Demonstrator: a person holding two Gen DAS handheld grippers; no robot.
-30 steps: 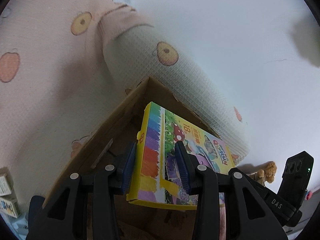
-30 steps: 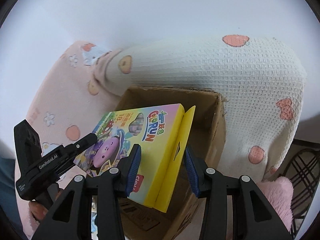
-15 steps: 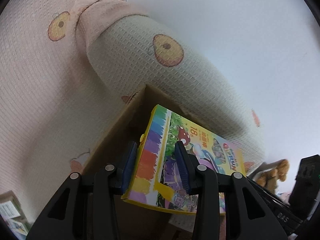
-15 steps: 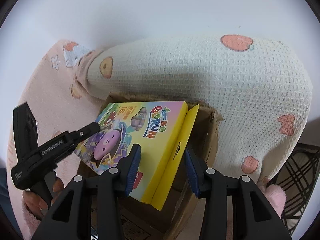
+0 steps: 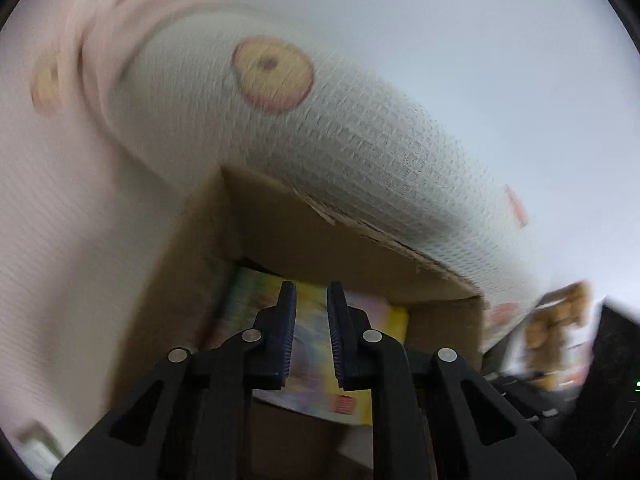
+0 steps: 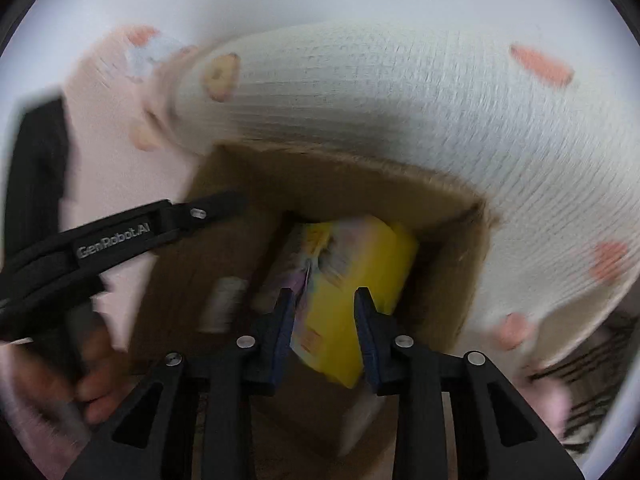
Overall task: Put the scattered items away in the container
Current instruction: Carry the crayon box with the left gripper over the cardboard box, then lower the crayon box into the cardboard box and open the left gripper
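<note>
A colourful yellow crayon box (image 5: 360,380) lies inside the brown cardboard box (image 5: 344,244); it also shows in the right wrist view (image 6: 344,276) inside the cardboard box (image 6: 340,180). My left gripper (image 5: 312,304) hovers above it with jaws a narrow gap apart and nothing between them. My right gripper (image 6: 324,304) is open above the crayon box, its fingers either side of it; contact is blurred. The left gripper's body (image 6: 120,236) shows at the left of the right wrist view.
A rolled cream waffle blanket (image 5: 320,128) lies against the cardboard box's far side, on pink patterned bedding (image 5: 48,200). A brown plush toy (image 5: 556,320) sits at the right. A white wall is behind. Both views are motion-blurred.
Both grippers held the crayon box above the cardboard box; now it sits down inside, released by the left gripper, whose jaws have narrowed. Both grippers moved closer to the box.
</note>
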